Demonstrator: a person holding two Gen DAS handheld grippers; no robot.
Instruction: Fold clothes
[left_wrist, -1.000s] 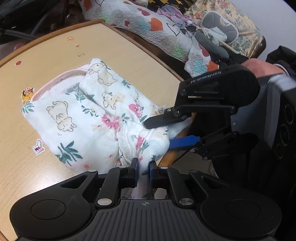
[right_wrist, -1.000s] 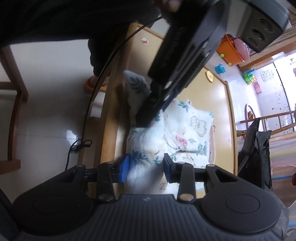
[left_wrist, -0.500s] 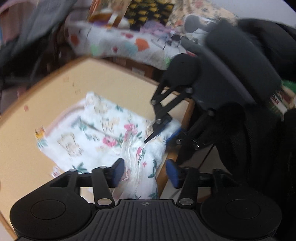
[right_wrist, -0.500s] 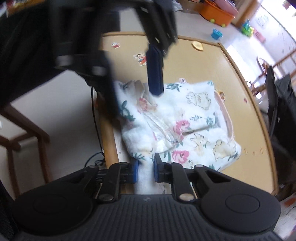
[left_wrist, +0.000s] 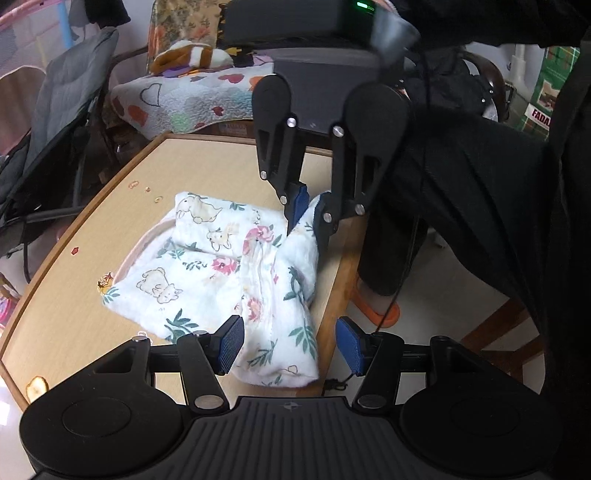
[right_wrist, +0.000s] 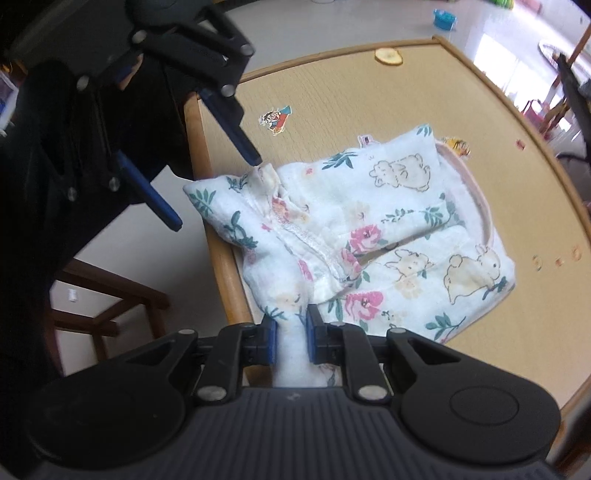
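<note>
at the table (right_wrist: 406, 92) edge my right tongs (right_wrist: 290, 341) pinch the garment (right_wrist: 369, 236) corner, left tongs (left_wrist: 290, 347) spread wide – one careless tug and the overhanging end probably slides off.

Table: a light wooden table (right_wrist: 388, 92) with a raised rim, with small cartoon stickers (right_wrist: 276, 117) stuck on its top.
Floor: pale and shiny (right_wrist: 491, 22), with bright light on it at the far side.
Chairs: a grey padded chair (left_wrist: 62, 107) stands by the table. A dark wooden chair frame (right_wrist: 107, 299) stands on the floor near the table edge.
Blanket: a quilt with hearts (left_wrist: 188, 99) lies behind the table, with a soft toy (left_wrist: 192, 55) on it.
Box: a green box (left_wrist: 546, 92) sits at the right.
</note>
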